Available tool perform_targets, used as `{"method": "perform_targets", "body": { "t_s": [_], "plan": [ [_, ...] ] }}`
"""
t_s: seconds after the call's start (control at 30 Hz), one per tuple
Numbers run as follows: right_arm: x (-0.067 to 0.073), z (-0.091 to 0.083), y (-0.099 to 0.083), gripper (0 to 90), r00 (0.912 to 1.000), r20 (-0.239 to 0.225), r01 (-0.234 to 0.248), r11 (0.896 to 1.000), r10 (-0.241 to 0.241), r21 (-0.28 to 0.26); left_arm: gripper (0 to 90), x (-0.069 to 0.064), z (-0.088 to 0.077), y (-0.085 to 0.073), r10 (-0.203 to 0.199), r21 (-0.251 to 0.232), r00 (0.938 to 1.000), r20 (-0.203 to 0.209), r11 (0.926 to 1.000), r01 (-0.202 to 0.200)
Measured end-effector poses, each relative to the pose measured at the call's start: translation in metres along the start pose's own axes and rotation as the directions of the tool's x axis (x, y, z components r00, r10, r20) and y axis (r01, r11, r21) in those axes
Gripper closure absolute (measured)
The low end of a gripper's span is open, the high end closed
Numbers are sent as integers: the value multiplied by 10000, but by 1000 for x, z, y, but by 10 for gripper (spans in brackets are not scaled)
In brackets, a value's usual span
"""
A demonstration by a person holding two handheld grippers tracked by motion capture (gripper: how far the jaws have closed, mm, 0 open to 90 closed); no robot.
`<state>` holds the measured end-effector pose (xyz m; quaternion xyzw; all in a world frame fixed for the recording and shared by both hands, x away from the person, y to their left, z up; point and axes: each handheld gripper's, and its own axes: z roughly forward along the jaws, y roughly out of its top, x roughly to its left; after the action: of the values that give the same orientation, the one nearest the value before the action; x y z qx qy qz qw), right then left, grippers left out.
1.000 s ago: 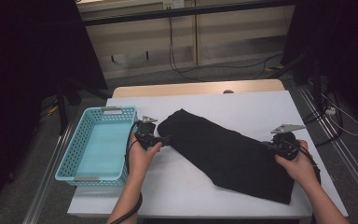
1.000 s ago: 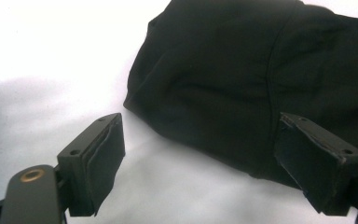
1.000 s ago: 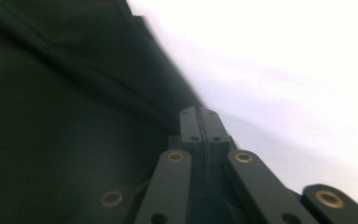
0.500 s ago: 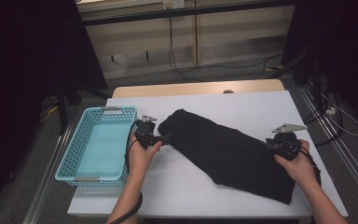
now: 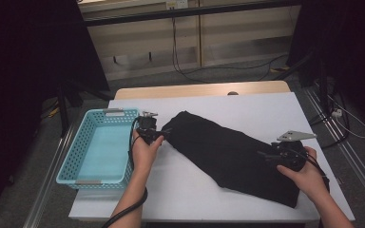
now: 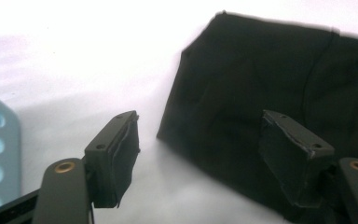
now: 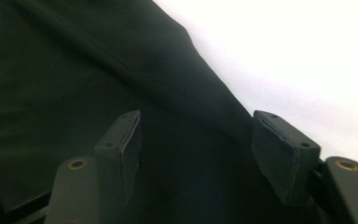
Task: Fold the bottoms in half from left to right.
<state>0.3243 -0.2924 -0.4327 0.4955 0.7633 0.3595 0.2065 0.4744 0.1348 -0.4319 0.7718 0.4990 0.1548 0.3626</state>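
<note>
**Both jaws apart over the black cloth**

We see a black folded garment (image 5: 228,154) lying slantwise across the white table (image 5: 266,111), its upper end near the middle of the table and its lower end close to the near right corner. A light blue perforated basket (image 5: 97,147) stands on the left part of the table, just beside the garment's upper end but apart from it.

Our left hand-held gripper (image 5: 158,135) sits between the basket and the garment, right at the cloth's upper-left tip. In the left gripper view (image 6: 200,149) its jaws stand apart: one pad hangs over bare white table, the other over the dark cloth, and the cloth's corner lies in the gap between them without being pressed. The jaws have just been closing somewhat, yet nothing is pinched, so we count this gripper as released.

Our right hand-held gripper (image 5: 272,158) hovers over the lower right part of the garment, the grey three-cornered plate on top of it. In the right gripper view (image 7: 196,149) both pads float above the black fabric with a wide gap; the jaws have just been opening, and the cloth lies flat beneath them, let go. The garment's edge runs diagonally past the right-hand pad, with white table beyond it.
</note>
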Motion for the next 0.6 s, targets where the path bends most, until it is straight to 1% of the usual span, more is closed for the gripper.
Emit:
{"method": "perform_targets", "body": {
  "t_s": [0.03, 0.07, 0.1, 0.13, 0.17, 0.2, 0.23, 0.27, 0.3, 0.33, 0.37, 0.4, 0.47, 0.53, 0.57, 0.6],
  "plan": [
    [1, -1, 0, 345, 10000, -52, 19, 10000, -19, -49, 335, 0, 2, 2, 78, 87, 9998, -164, 9999, -76],
    [2, -2, 1, 342, 9999, -96, 41, 9999, -42, -102, 366, 1, 4, 4, 268, 117, 9992, -300, 9996, -265],
    [3, -2, 1, 338, 9999, -134, 32, 9999, -33, -123, 367, 2, 5, 7, 308, 88, 9989, -367, 9995, -305],
    [5, -3, 1, 335, 9998, -175, 14, 9999, -16, -136, 409, 3, 6, 9, 365, 130, 9987, -351, 9993, -360],
    [6, -3, 1, 332, 9997, -255, 49, 9998, -53, -169, 452, 4, 7, 12, 325, 29, 9990, -313, 9995, -325],
    [7, -4, 1, 329, 9995, -287, 86, 9998, -90, -156, 457, 4, 7, 12, 325, 29, 9990, -313, 9995, -325],
    [8, -3, 1, 329, 9994, -310, 161, 9998, -166, -151, 489, 5, 7, 17, 345, 9, 9989, -325, 9994, -345],
    [9, -3, 1, 329, 9992, -334, 205, 9997, -210, -144, 513, 6, 8, 20, 370, -56, 9991, -215, 9993, -372],
    [10, -3, 1, 327, 9992, -344, 210, 9997, -214, -129, 518, 5, 8, 22, 430, -88, 9988, -236, 9990, -432],
    [10, -2, 0, 326, 9990, -339, 271, 9996, -275, -107, 566, 6, 10, 23, 389, 62, 9992, -109, 9992, -388],
    [11, -2, 0, 325, 9990, -355, 273, 9996, -275, -63, 578, 7, 13, 23, 311, 142, 9995, -8, 9994, -311],
    [11, -2, -1, 325, 9989, -382, 287, 9996, -289, -50, 580, 8, 15, 23, 255, 296, 9997, -3, 9992, -254],
    [12, -2, -2, 325, 9986, -429, 316, 9995, -315, 9, 648, 9, 20, 19, 268, 724, 9996, -9, 9970, -266],
    [12, -2, -3, 325, 9984, -439, 348, 9994, -347, 22, 657, 10, 25, 13, 56, 1044, 10000, -21, 9945, -54],
    [12, -3, -3, 325, 9984, -441, 364, 9993, -363, 17, 665, 10, 25, 13, 56, 1044, 10000, -21, 9945, -54],
    [13, -3, -4, 325, 9983, -449, 383, 9993, -381, 36, 655, 12, 28, 9, 49, 1062, 10000, -66, 9943, -42]
  ]
}}
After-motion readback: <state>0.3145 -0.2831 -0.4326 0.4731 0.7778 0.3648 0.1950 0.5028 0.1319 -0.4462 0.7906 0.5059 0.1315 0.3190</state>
